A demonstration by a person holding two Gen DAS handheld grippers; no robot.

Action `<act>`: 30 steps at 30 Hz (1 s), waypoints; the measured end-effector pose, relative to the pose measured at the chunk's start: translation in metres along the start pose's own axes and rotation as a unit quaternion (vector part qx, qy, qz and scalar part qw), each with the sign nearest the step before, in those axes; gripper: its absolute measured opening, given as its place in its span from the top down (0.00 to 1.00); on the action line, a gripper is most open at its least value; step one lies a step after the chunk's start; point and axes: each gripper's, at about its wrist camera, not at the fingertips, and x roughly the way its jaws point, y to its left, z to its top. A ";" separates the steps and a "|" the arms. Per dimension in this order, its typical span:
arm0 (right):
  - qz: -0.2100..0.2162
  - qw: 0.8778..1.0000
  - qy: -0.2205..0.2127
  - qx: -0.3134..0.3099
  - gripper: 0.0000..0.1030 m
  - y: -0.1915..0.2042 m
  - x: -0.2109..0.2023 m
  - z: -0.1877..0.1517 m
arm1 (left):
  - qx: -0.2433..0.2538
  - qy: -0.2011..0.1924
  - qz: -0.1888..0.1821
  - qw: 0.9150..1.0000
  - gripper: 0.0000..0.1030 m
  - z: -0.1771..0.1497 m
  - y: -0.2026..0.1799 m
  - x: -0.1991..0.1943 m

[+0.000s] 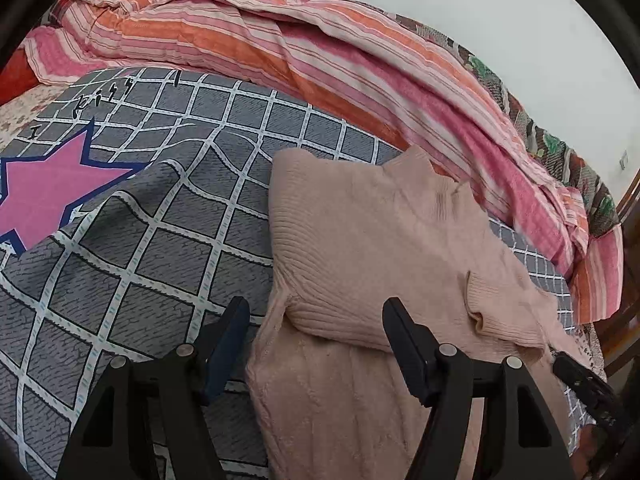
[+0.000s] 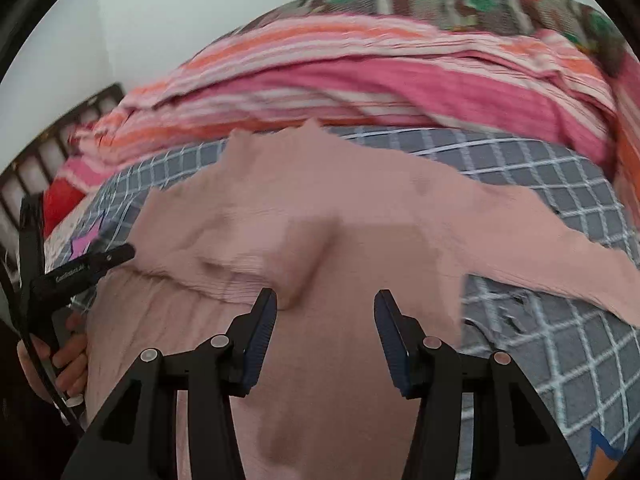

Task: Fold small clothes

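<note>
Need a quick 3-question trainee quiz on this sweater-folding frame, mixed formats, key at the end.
1. True or false: the left gripper has its jaws shut on the pink sweater.
2. Multiple choice: the sweater lies on A) a bare wooden floor, B) a grey checked sheet, C) a white towel.
3. Fill in: behind the sweater is a bunched ____-patterned quilt in pink and orange.

Key: 1 false, both the left and the right gripper are open, holding nothing. 2 B. 3 striped.
</note>
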 end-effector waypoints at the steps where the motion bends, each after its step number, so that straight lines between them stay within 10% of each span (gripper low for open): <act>1: -0.001 1.000 0.015 0.001 0.50 0.003 0.007 0.003 | -0.004 0.002 -0.004 1.000 0.35 0.000 0.001 0.000; 30: -0.059 0.997 0.011 0.054 0.61 -0.082 0.012 0.010 | 0.018 0.000 0.022 1.000 0.34 -0.004 -0.003 0.003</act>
